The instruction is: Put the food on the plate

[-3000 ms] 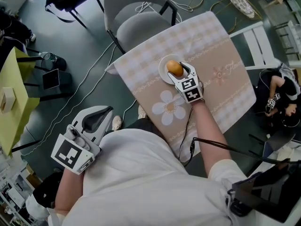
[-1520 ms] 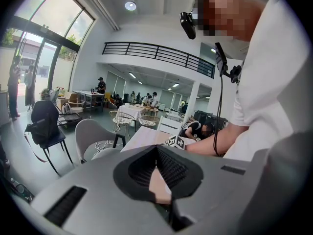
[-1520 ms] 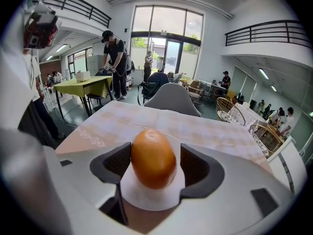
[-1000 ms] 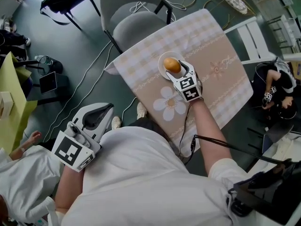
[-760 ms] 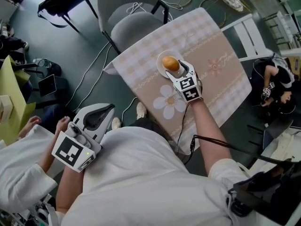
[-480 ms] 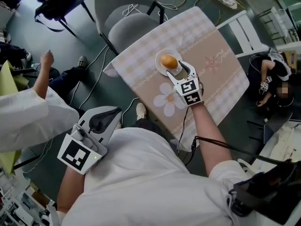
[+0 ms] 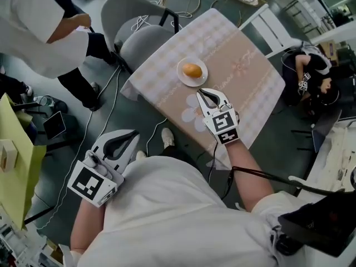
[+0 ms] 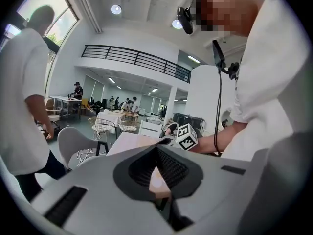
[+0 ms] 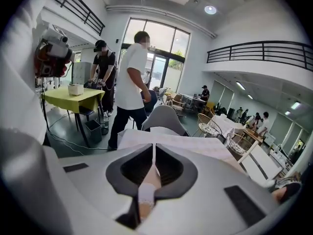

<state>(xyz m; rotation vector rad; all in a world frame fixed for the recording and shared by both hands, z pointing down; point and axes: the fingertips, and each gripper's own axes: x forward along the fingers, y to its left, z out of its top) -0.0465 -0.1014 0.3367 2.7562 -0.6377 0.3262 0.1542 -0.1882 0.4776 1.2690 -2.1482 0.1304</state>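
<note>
Head view: the food (image 7: 192,70), a roundish orange thing (bun or fruit, honestly couldn't tell), sat on the small white plate (image 7: 182,76) toward the far side of the tabletop (image 7: 245,77). The tabletop had a checked cloth with a flower print on it. The right gripper (image 7: 203,93) hovered over the cloth just short of the plate, not touching it. The left gripper (image 7: 133,133) was well off the tabletop, down by the person's side. A grey chair (image 7: 130,35) stood at the far corner, with another person (image 7: 39,21) in white near it.

Left gripper view: the left gripper (image 8: 156,150) had its jaws pressed together, nothing in them. The right gripper's marker cube (image 8: 186,136) showed beyond them.

Right gripper view: the right gripper (image 9: 154,152) had its jaws closing, practically meeting in a thin line with nothing between them. The tabletop (image 9: 195,143) lay just ahead, with the chair (image 9: 164,119) behind it.
</note>
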